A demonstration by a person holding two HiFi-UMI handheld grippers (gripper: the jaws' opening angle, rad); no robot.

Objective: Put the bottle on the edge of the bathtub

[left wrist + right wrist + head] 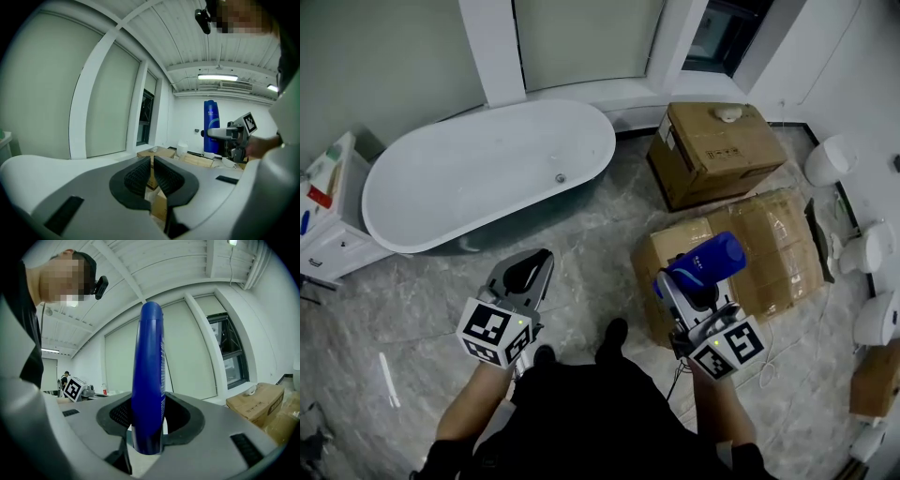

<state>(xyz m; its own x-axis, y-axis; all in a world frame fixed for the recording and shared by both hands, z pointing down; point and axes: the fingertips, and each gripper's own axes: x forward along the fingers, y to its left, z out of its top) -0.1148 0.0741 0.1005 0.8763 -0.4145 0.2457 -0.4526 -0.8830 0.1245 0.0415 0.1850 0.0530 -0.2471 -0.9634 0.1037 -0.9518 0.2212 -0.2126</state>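
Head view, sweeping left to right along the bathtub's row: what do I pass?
In order: white cabinet → bathtub → cardboard box → white rounded fixture.

Grey marble floor [614, 220], cardboard boxes [717, 150], white-framed windows [581, 42], ceiling strip light [217, 77]

The bottle [709, 260] is glossy plastic, the bathtub [469, 178] smooth, the boxes [719, 150] matt cardboard.
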